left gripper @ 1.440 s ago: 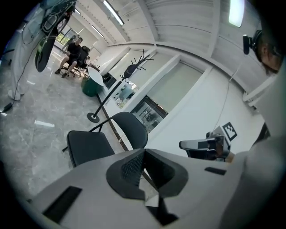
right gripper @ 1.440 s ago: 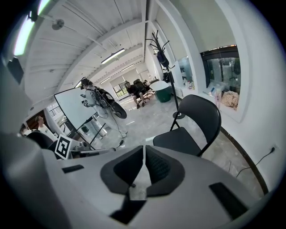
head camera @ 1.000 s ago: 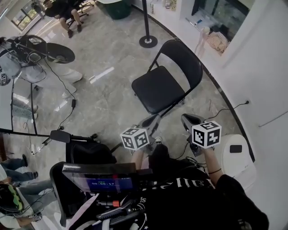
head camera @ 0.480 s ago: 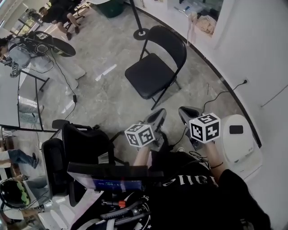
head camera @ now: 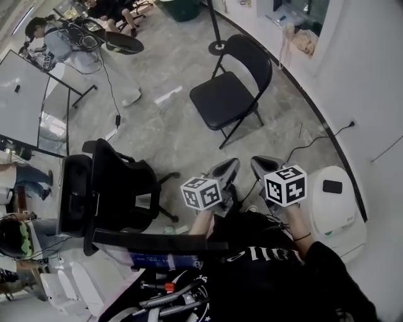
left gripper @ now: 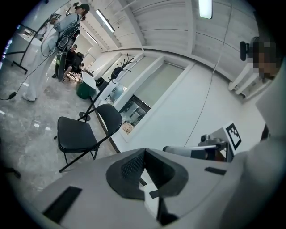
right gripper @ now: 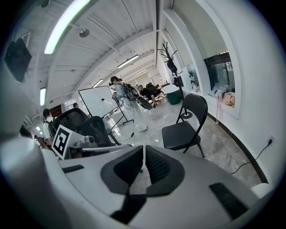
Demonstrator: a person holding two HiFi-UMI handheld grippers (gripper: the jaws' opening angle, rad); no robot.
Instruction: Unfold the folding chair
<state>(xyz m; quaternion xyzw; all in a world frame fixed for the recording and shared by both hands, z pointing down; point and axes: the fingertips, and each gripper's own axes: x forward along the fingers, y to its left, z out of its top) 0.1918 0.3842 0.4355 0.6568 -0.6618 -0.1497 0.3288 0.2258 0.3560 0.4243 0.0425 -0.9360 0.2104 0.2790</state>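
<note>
Backed off since earlier: left gripper (left gripper: 144, 153) and right gripper (right gripper: 144, 151), both clenched, empty. We see folding chair (head camera: 225, 99) standing unfolded, well apart ahead. Green bin (head camera: 182, 6) cut off at frame top, contents unseen.

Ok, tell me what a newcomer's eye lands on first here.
The black folding chair stands open, upper middle of the head view. Below it, the left gripper and right gripper point its way, jaws together and empty. A black office chair sits at left.
</note>
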